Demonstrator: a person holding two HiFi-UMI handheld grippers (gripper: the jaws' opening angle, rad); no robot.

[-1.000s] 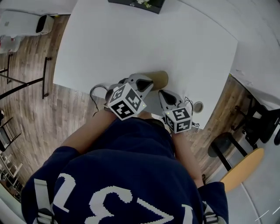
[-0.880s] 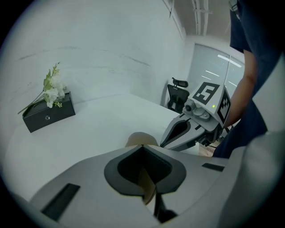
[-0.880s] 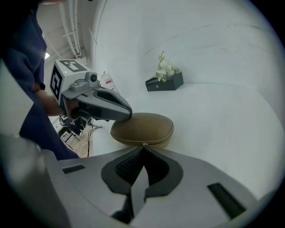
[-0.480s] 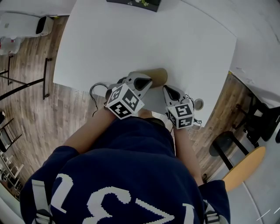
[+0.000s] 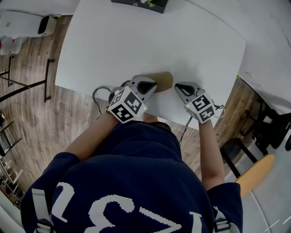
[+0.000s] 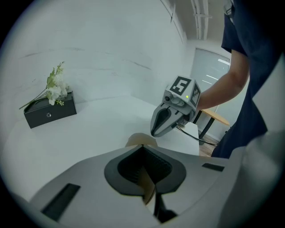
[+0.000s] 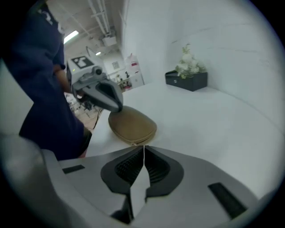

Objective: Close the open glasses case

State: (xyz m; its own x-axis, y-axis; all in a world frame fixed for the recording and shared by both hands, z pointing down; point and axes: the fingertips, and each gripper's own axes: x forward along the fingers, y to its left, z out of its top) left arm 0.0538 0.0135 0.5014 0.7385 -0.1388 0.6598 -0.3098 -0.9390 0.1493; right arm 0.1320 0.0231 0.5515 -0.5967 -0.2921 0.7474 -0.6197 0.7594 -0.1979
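The tan glasses case (image 5: 163,80) lies near the front edge of the white table (image 5: 136,41), and its lid looks down in the right gripper view (image 7: 132,125). My left gripper (image 5: 148,85) is shut on the case's near end, and a tan edge (image 6: 149,187) shows pinched between its jaws. My right gripper (image 5: 181,87) hangs to the right of the case, apart from it. Its jaws (image 7: 143,149) are all but together, just starting to open, with nothing between them. Each gripper shows in the other's view: the right gripper (image 6: 167,120) and the left gripper (image 7: 100,93).
A black box with white flowers (image 5: 142,3) stands at the table's far edge, well away from the case. A black cable (image 5: 97,93) loops off the front edge by my left hand. A stool and a wooden chair (image 5: 252,175) stand on the floor to the right.
My right gripper has drawn away to the right from beside the case and rolled at the wrist. The left gripper has stayed on the case.
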